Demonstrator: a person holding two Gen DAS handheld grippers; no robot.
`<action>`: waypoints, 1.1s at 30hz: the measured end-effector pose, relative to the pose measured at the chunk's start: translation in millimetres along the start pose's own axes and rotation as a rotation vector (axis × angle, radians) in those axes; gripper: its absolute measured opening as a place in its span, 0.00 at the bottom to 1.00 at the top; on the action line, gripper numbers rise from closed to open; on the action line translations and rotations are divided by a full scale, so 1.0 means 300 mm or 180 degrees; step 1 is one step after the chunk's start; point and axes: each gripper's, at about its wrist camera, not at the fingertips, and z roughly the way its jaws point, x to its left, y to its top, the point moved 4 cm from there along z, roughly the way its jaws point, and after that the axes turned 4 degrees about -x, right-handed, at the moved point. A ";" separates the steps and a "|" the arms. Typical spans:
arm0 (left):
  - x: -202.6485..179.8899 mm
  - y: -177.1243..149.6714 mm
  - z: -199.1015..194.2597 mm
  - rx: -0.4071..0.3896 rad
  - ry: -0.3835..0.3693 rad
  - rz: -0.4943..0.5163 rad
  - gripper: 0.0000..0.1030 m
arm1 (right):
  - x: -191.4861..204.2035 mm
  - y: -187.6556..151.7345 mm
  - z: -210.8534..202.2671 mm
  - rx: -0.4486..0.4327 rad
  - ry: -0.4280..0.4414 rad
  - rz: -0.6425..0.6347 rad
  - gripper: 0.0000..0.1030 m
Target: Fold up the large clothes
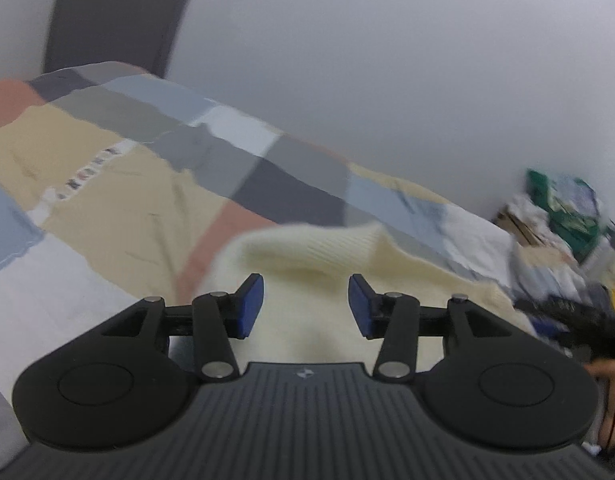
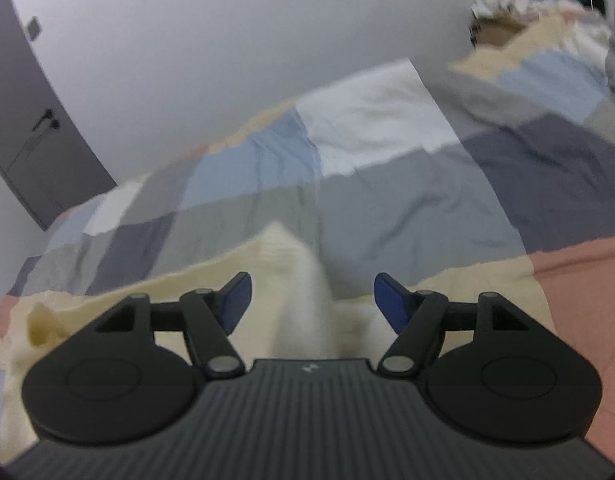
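A cream knitted sweater (image 1: 319,256) lies on a patchwork bedspread (image 1: 119,184). In the left wrist view its ribbed edge sits just beyond my left gripper (image 1: 305,306), which is open and holds nothing. In the right wrist view the sweater (image 2: 291,280) forms a raised fold between the blue pads of my right gripper (image 2: 312,302), which is open; the fabric is blurred and does not look pinched.
The bedspread (image 2: 387,184) has grey, blue, white, tan and pink patches. A grey wall runs behind the bed. A dark door (image 2: 31,136) stands at the left. A pile of clothes and green items (image 1: 563,216) lies at the bed's far right.
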 end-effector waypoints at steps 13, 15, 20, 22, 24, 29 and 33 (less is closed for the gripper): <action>-0.134 -0.139 0.041 0.0439 -0.0122 0.0309 0.51 | 0.287 -0.208 -0.100 0.0533 0.0699 -0.0488 0.67; -0.126 -0.157 0.066 0.0517 -0.0024 0.0363 0.51 | 0.308 -0.240 -0.091 0.0565 0.0676 -0.0613 0.67; -0.125 -0.185 0.109 0.0580 0.0133 0.0594 0.52 | 0.319 -0.292 -0.039 0.0728 0.0622 -0.0683 0.66; -0.134 -0.196 0.109 0.0571 0.0174 0.0686 0.52 | 0.317 -0.314 -0.022 0.0760 0.0585 -0.0659 0.66; -0.139 -0.206 0.118 0.0586 0.0206 0.0767 0.52 | 0.325 -0.338 -0.025 0.0757 0.0557 -0.0696 0.68; -0.135 -0.234 0.141 0.0676 0.0244 0.0761 0.52 | 0.322 -0.364 0.001 0.0805 0.0541 -0.0699 0.68; -0.127 -0.238 0.155 0.0711 0.0248 0.0703 0.53 | 0.330 -0.378 0.003 0.0778 0.0521 -0.0741 0.68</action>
